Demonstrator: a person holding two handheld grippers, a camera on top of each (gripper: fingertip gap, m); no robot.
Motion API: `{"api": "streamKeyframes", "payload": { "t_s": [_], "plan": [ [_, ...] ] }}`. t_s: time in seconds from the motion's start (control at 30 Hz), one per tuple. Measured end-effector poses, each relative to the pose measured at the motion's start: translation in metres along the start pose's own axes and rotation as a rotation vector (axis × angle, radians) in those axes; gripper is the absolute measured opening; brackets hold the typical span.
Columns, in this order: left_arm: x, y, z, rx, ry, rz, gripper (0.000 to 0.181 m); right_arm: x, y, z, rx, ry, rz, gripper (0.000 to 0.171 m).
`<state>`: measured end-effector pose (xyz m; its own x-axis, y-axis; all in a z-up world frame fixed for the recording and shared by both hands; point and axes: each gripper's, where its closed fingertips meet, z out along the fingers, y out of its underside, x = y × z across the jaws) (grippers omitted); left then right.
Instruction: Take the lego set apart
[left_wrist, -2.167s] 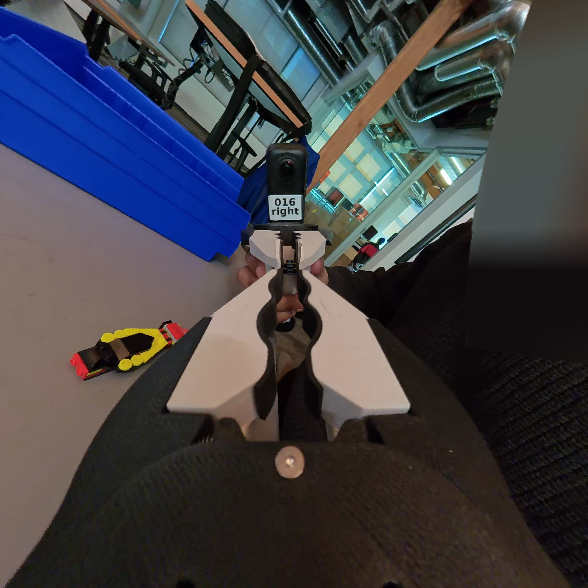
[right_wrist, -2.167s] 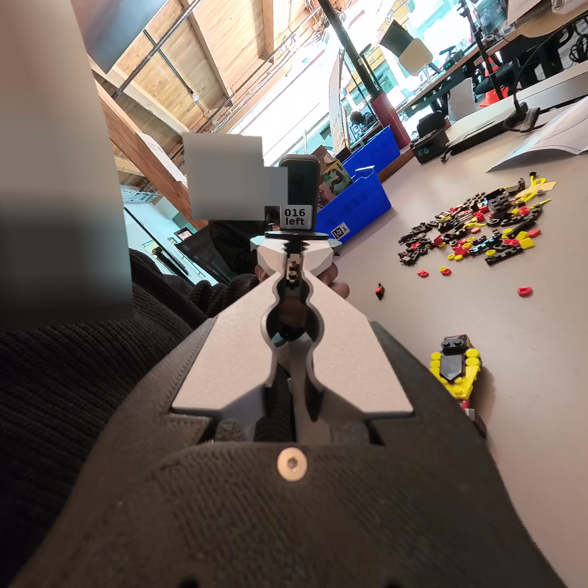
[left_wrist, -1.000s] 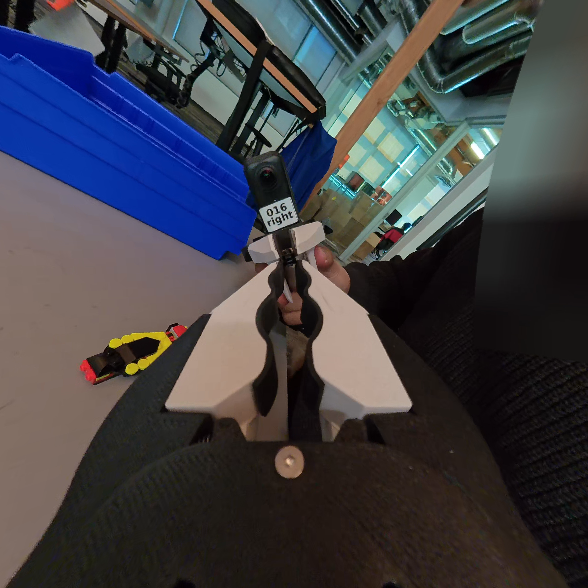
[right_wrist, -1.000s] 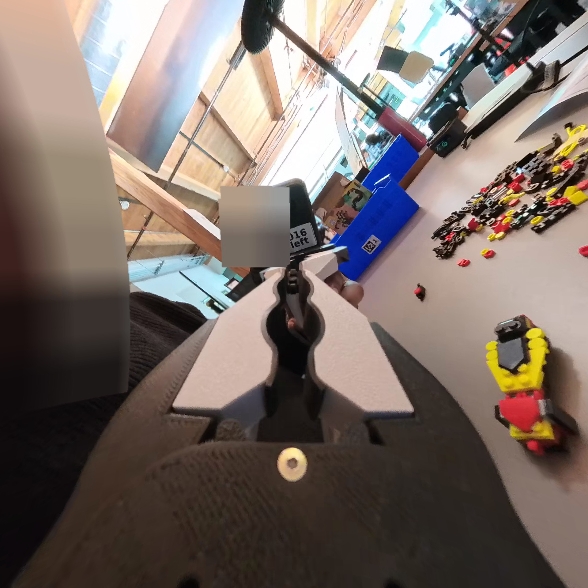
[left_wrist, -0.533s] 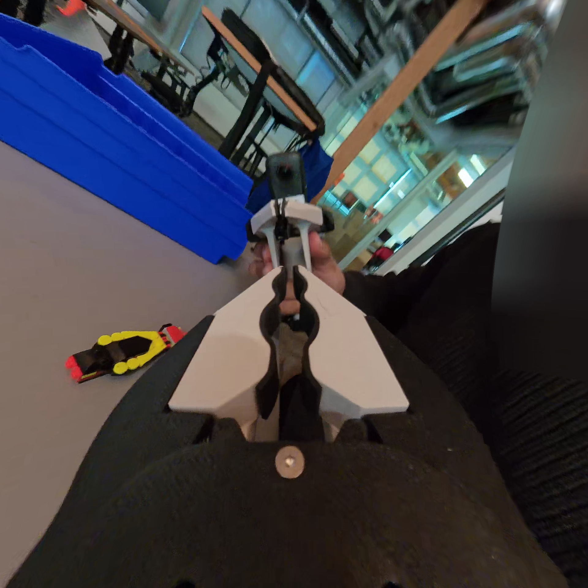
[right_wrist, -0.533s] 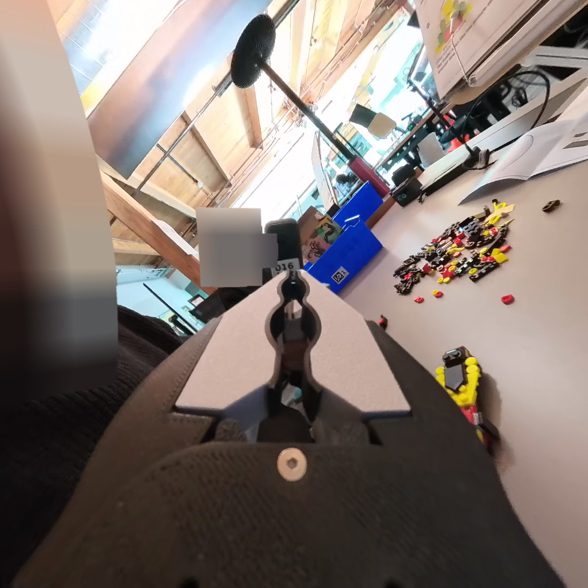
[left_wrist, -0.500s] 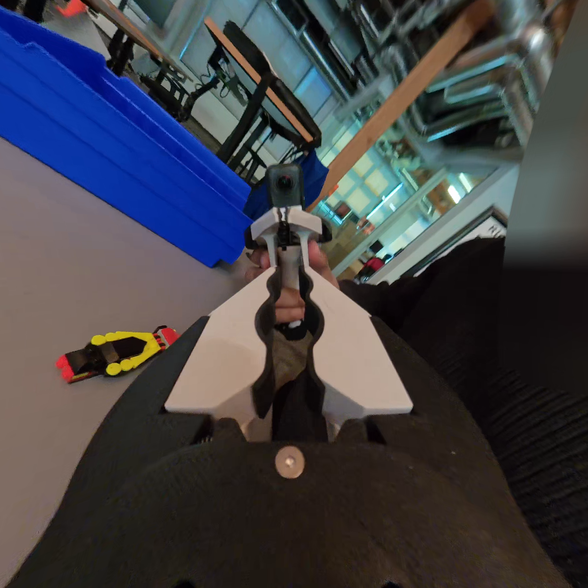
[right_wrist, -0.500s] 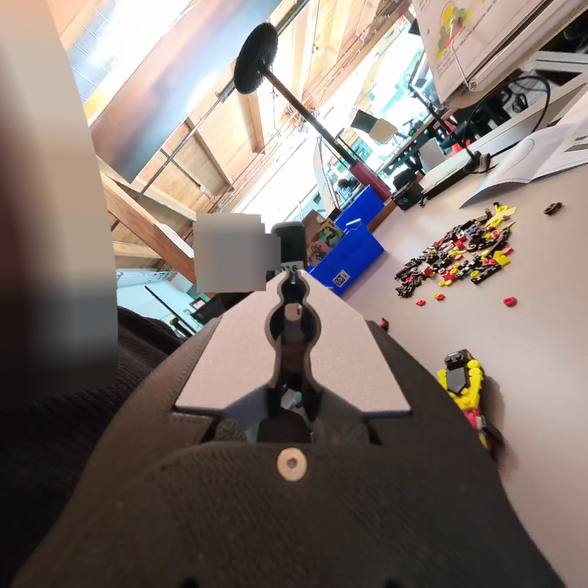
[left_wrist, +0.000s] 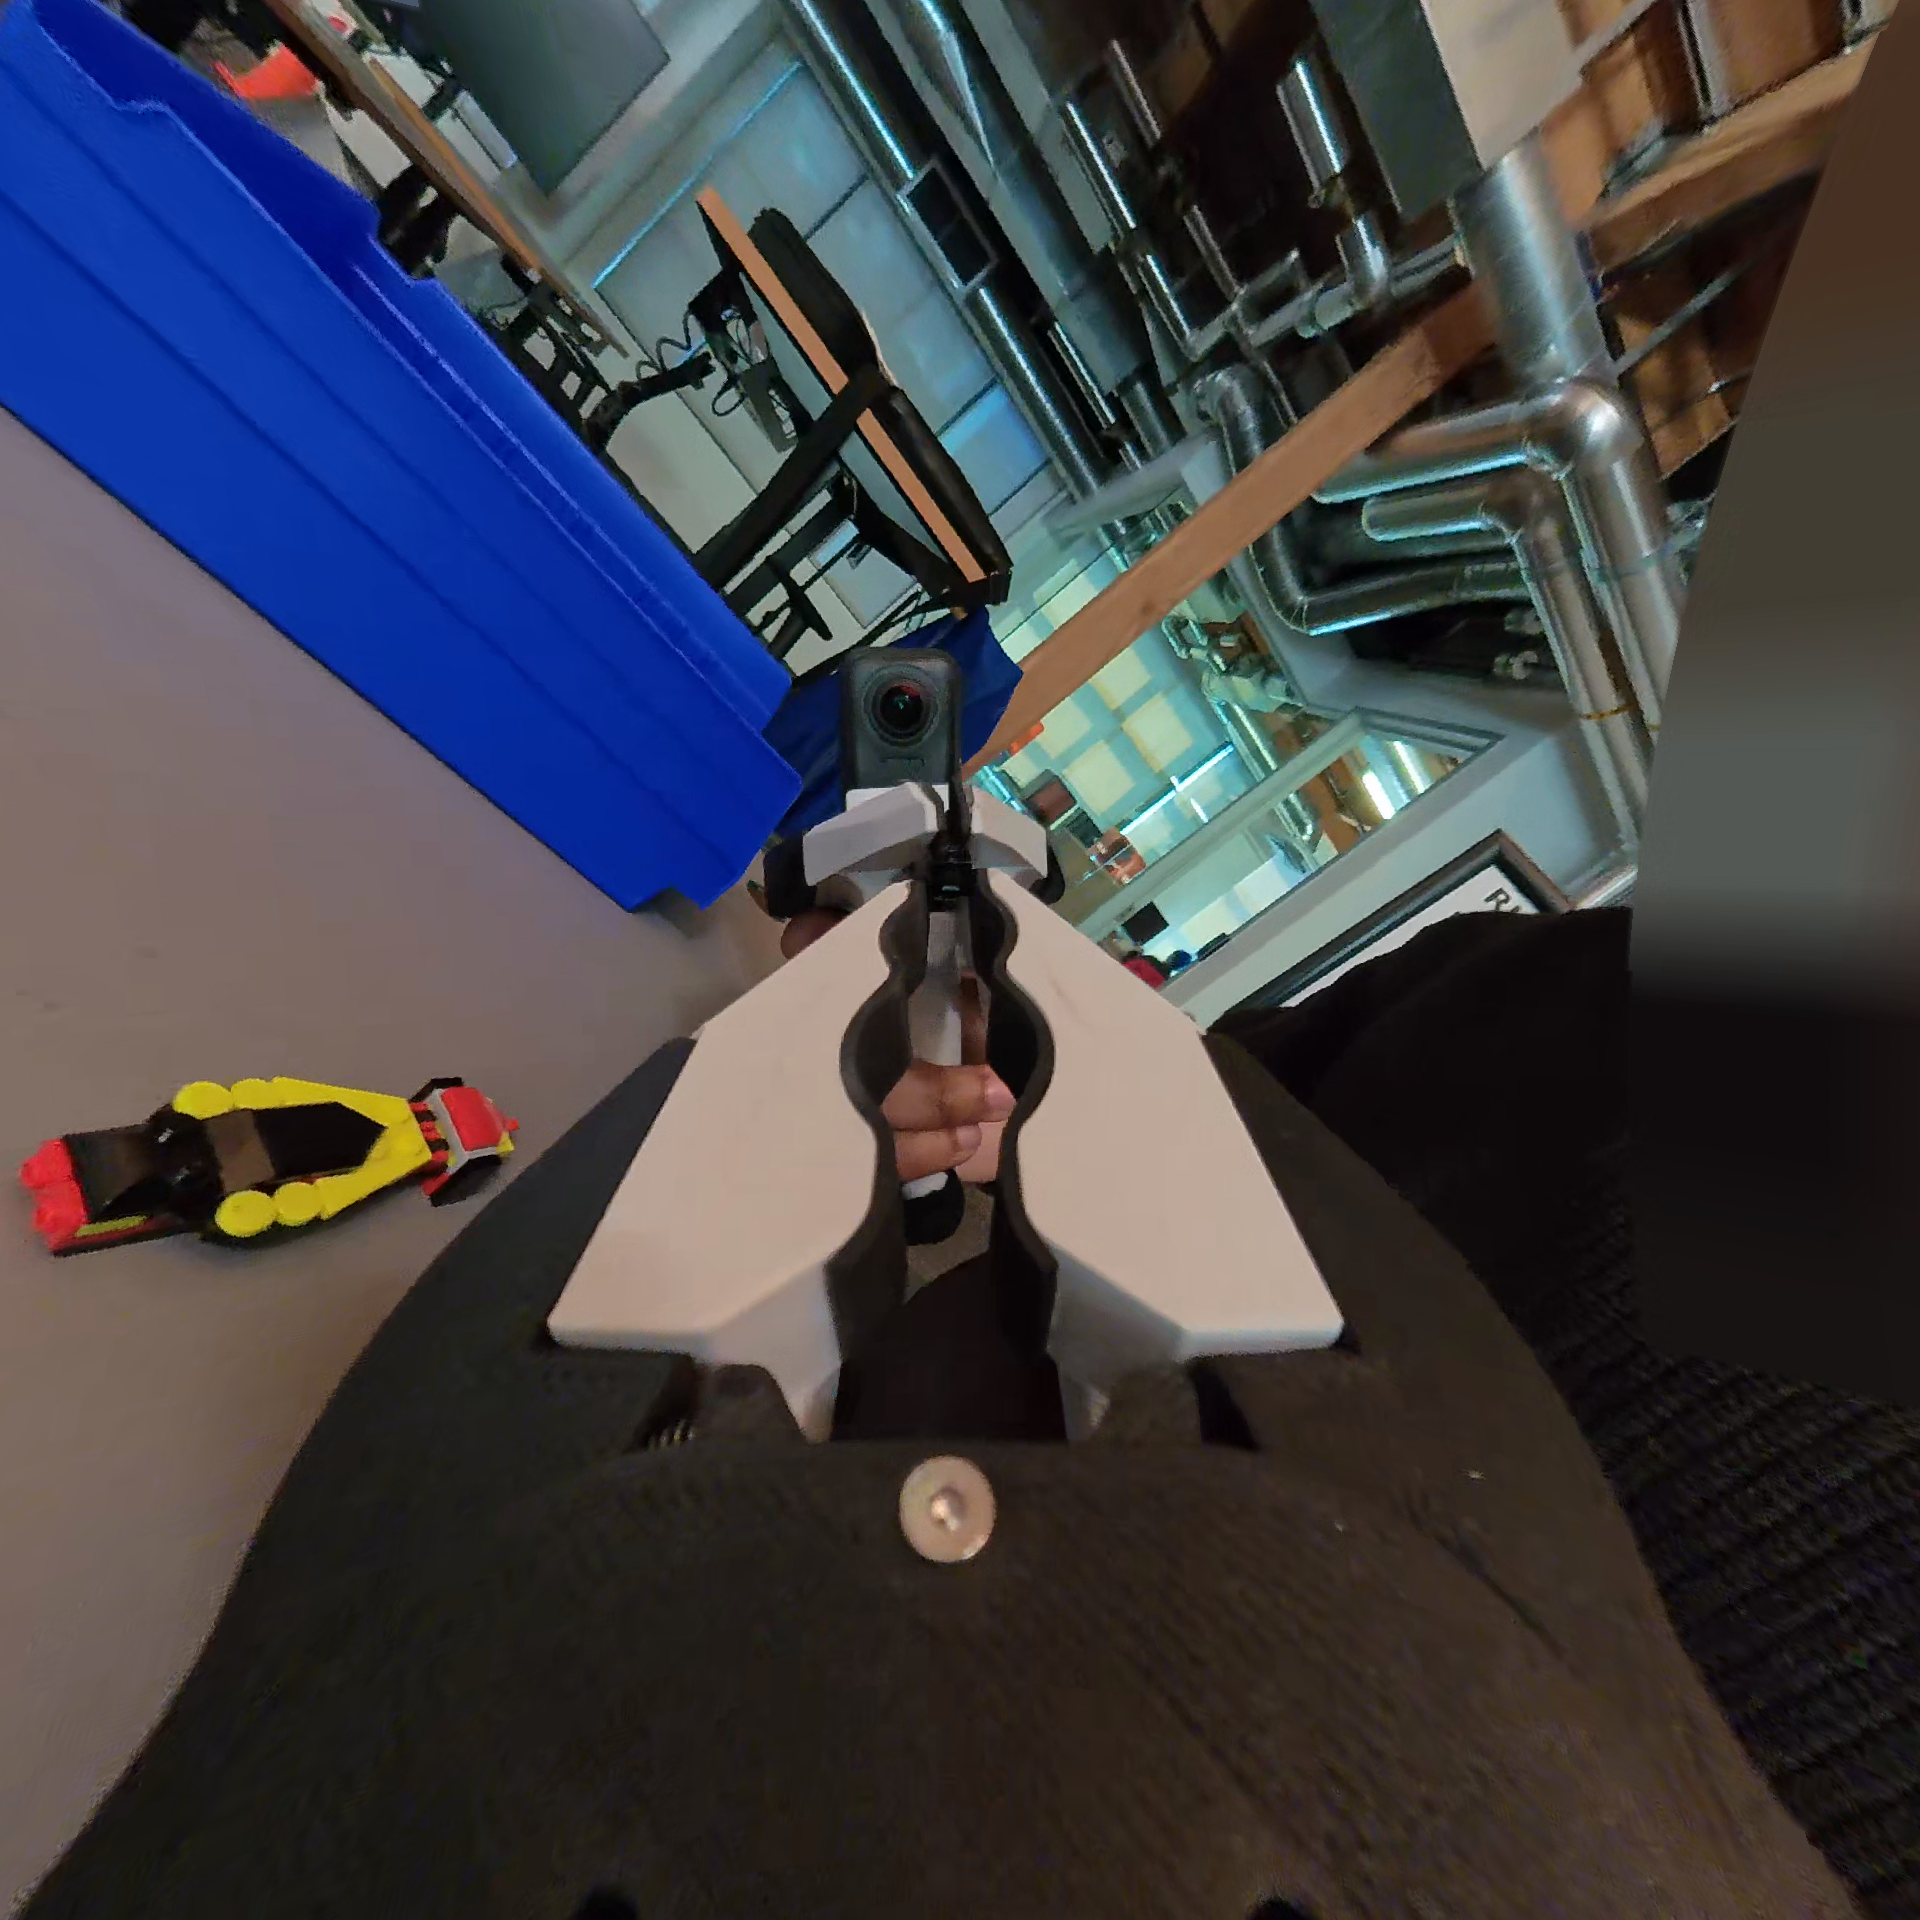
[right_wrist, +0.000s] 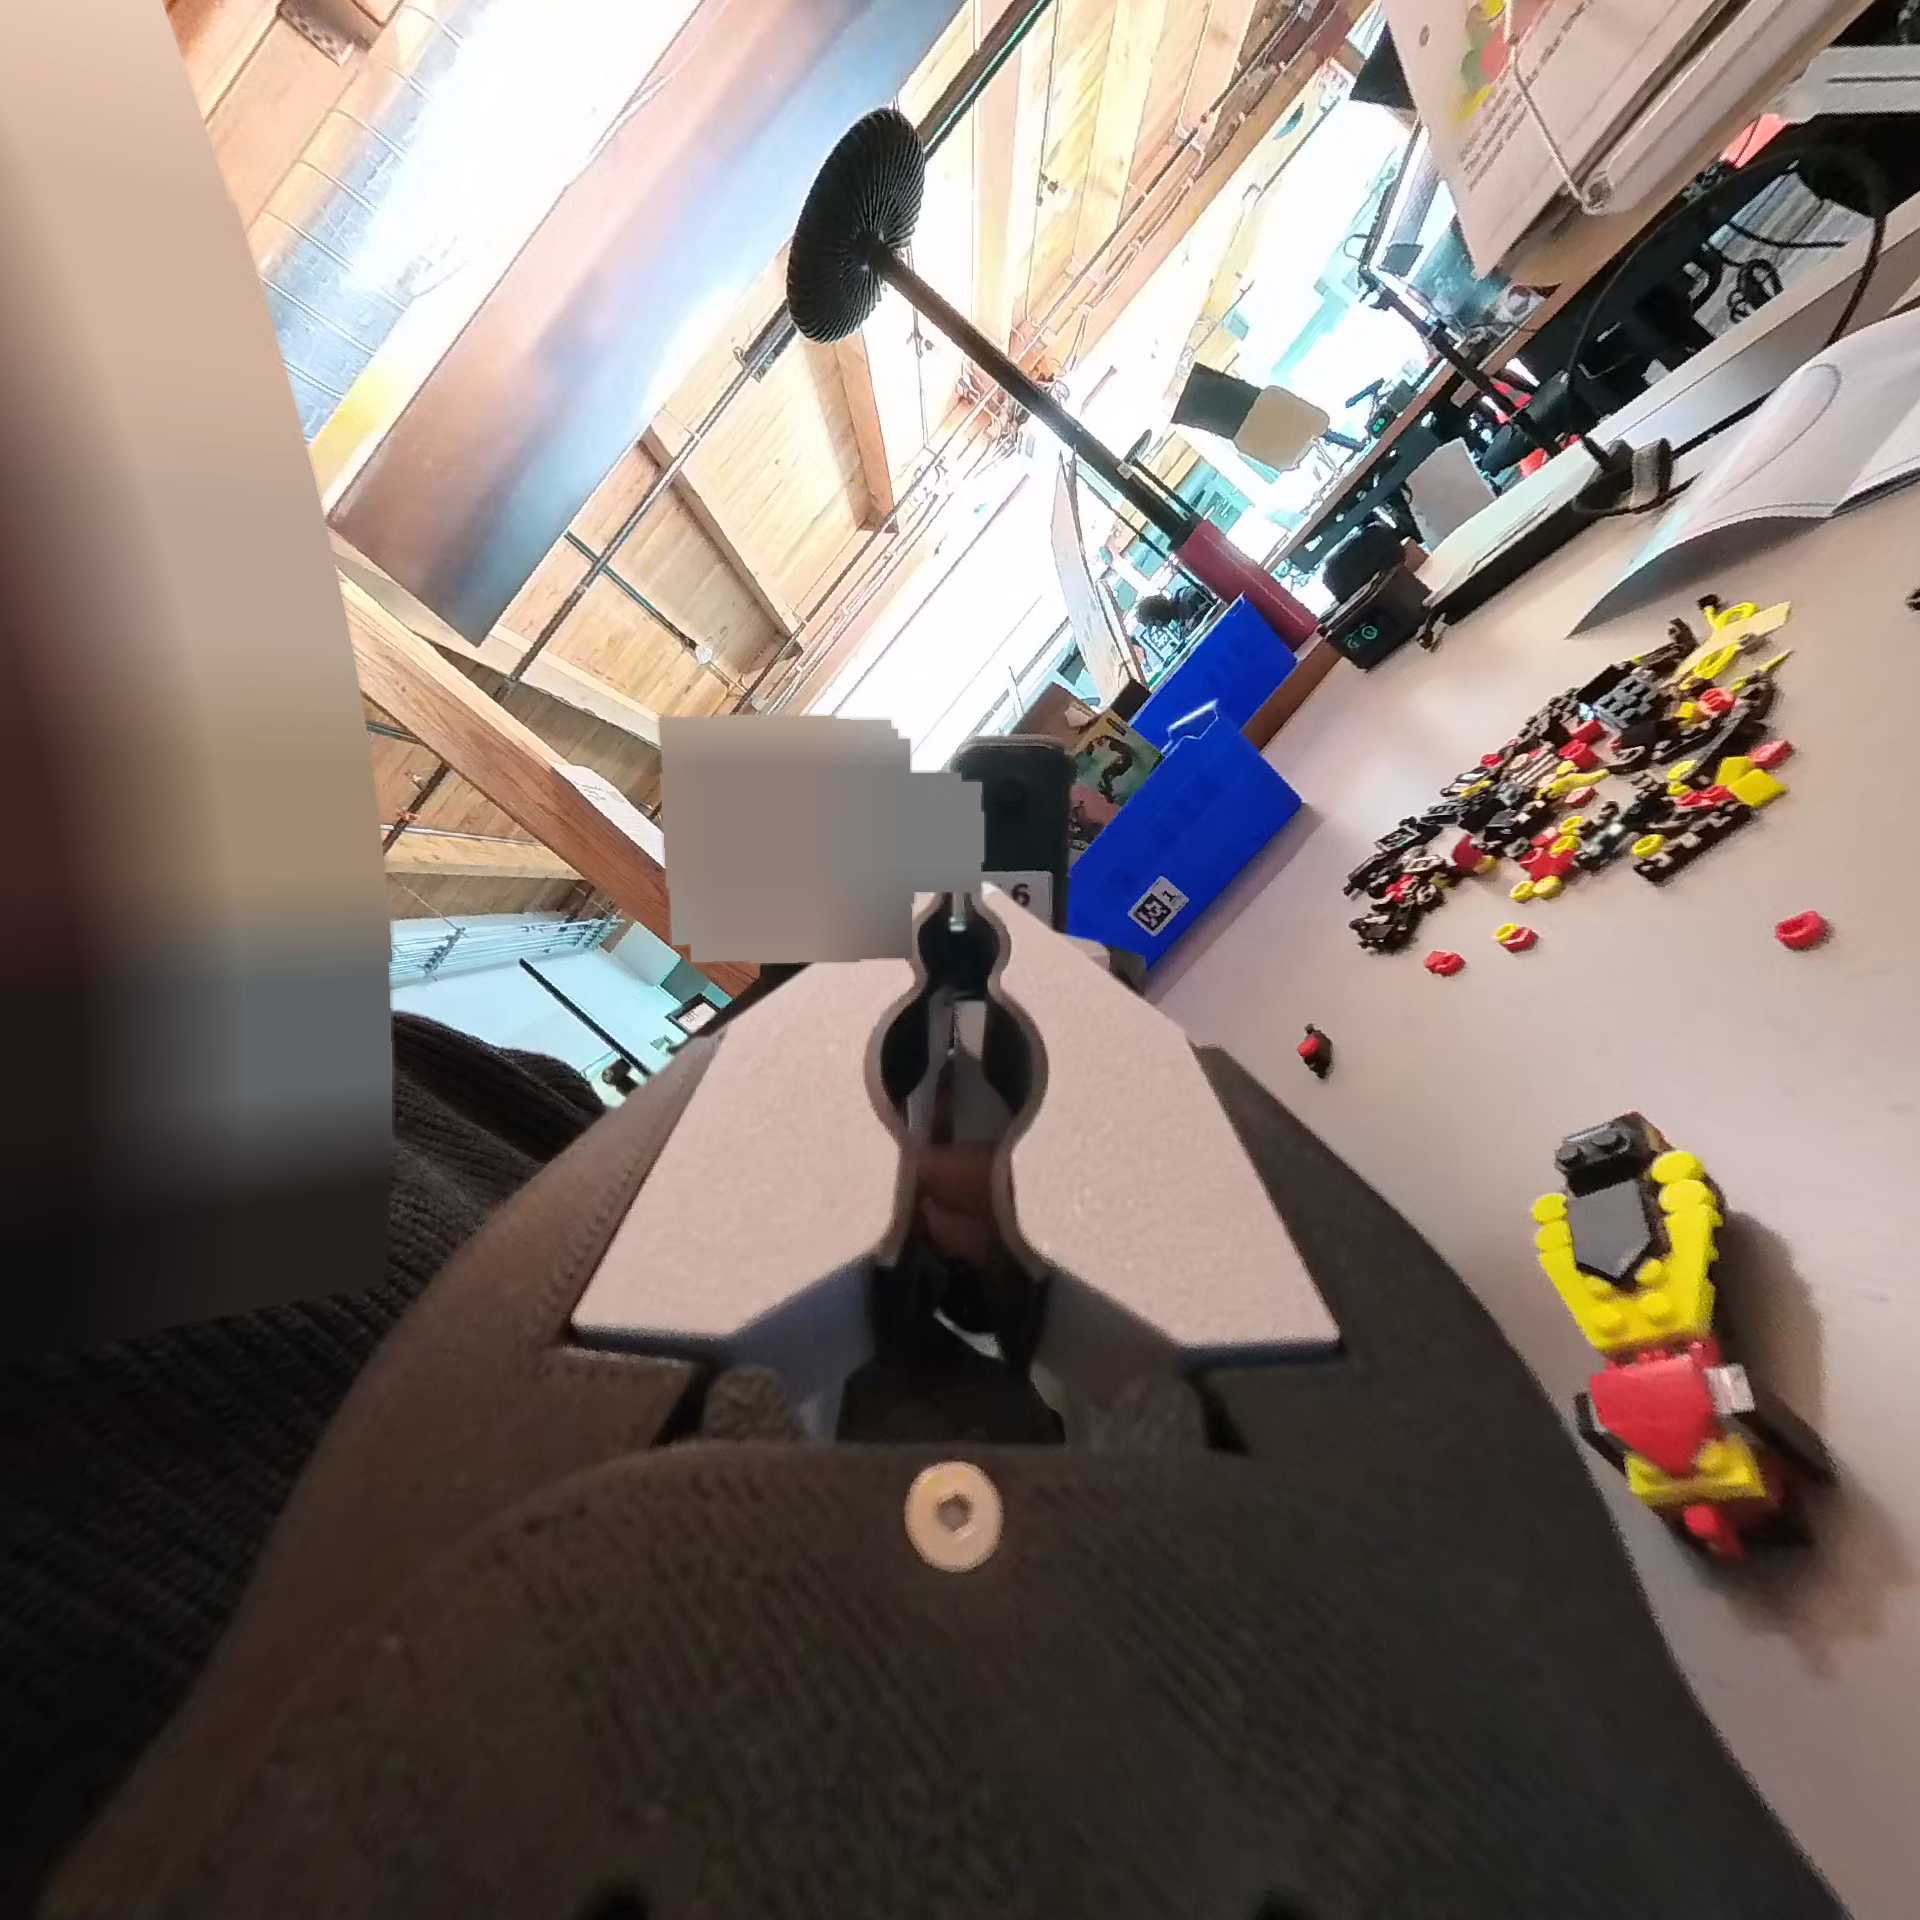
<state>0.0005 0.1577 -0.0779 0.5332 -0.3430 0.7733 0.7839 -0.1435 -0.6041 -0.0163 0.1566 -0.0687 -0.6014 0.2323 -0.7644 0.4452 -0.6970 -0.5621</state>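
Left gripper (left_wrist: 948, 904): two pale grey wedge-shaped fingers (left_wrist: 727, 1174) with black scalloped inner pads; textured black body carrying one silver screw (left_wrist: 947, 1507); right gripper (right_wrist: 958, 920): identical build, same central screw (right_wrist: 953, 1513); each bears a small black camera (left_wrist: 900, 717); black ribbed knit sleeve (left_wrist: 1714, 1455).

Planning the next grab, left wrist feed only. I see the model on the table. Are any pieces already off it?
Observer: Yes. A pile of loose pieces lies on the table beyond the lego model, well apart from it.
Operator: Any strays nearer?
Observer: One small dark and red piece sits alone, between the model and two blue bins.
Operator: Anything else on that side?
Observer: An open booklet lies past the pile, near the table's far edge.
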Motion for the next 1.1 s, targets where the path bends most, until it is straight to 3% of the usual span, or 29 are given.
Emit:
{"api": "streamKeyframes", "payload": {
  "t_s": [0.23, 0.37, 0.7, 0.97, 1.1],
  "plan": [
    [0.001, 0.009, -0.001, -0.108, -0.051, 0.183, 0.005, 0.006, 0.008, -0.005, -0.176, 0.032, -0.073, 0.019],
    [-0.004, 0.013, -0.003, -0.163, -0.086, 0.226, 0.005, 0.005, 0.015, -0.006, -0.252, 0.023, -0.076, 0.009],
    [-0.004, 0.018, -0.004, -0.205, -0.05, 0.122, 0.005, 0.003, 0.023, -0.009, -0.301, -0.042, 0.05, 0.007],
    [0.002, 0.016, -0.003, -0.172, 0.062, -0.079, 0.004, -0.002, 0.022, -0.009, -0.334, -0.037, -0.066, 0.007],
    [-0.001, 0.018, -0.003, -0.189, 0.019, -0.024, 0.004, 0.001, 0.024, -0.009, -0.362, 0.004, -0.101, 0.006]
  ]
}}
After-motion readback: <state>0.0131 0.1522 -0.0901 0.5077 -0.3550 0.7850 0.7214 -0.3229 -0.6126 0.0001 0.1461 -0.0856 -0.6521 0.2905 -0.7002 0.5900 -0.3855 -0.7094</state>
